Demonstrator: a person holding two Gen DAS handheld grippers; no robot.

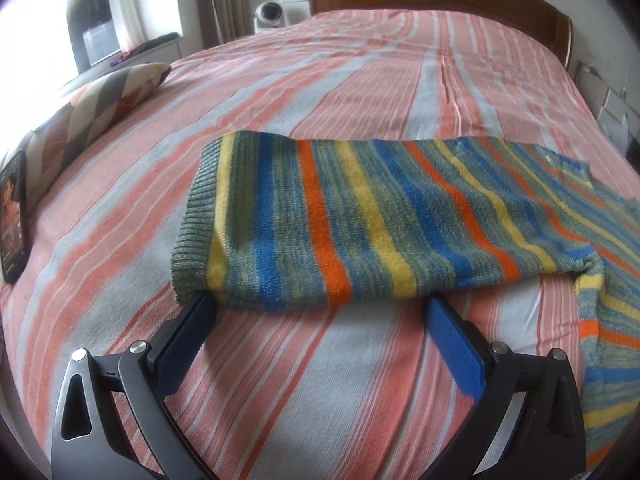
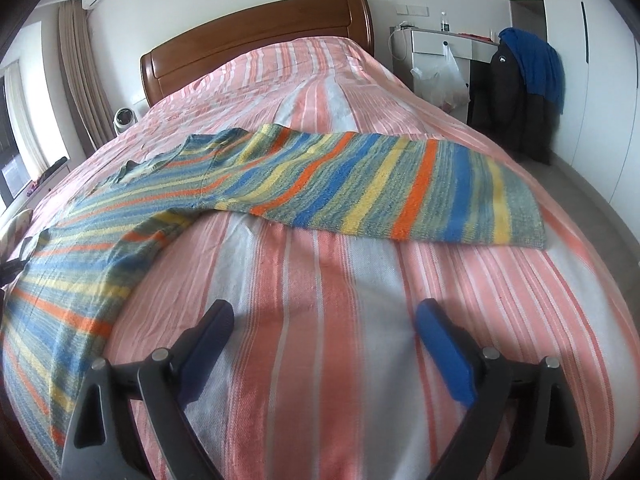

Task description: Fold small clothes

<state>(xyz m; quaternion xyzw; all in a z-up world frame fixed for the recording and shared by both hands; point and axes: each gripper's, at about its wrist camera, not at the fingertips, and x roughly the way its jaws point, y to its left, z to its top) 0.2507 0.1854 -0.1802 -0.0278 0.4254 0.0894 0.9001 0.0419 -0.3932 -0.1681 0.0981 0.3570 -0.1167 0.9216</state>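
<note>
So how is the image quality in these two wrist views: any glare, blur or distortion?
Left wrist view: the window at upper left is blown out white, the striped sweater looks slightly soft, and the bed bulges with fisheye curvature. Right wrist view: evenly lit, the headboard bows, and the right gripper casts a soft shadow on the sheet.

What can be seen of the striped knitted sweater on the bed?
The sweater is a knit with green, blue, yellow and orange stripes and a ribbed green cuff on the sleeve at its left end. It lies flat, sleeves spread, on the pink striped bedspread. The open left gripper sits at its near edge; whether they touch is unclear.
</note>
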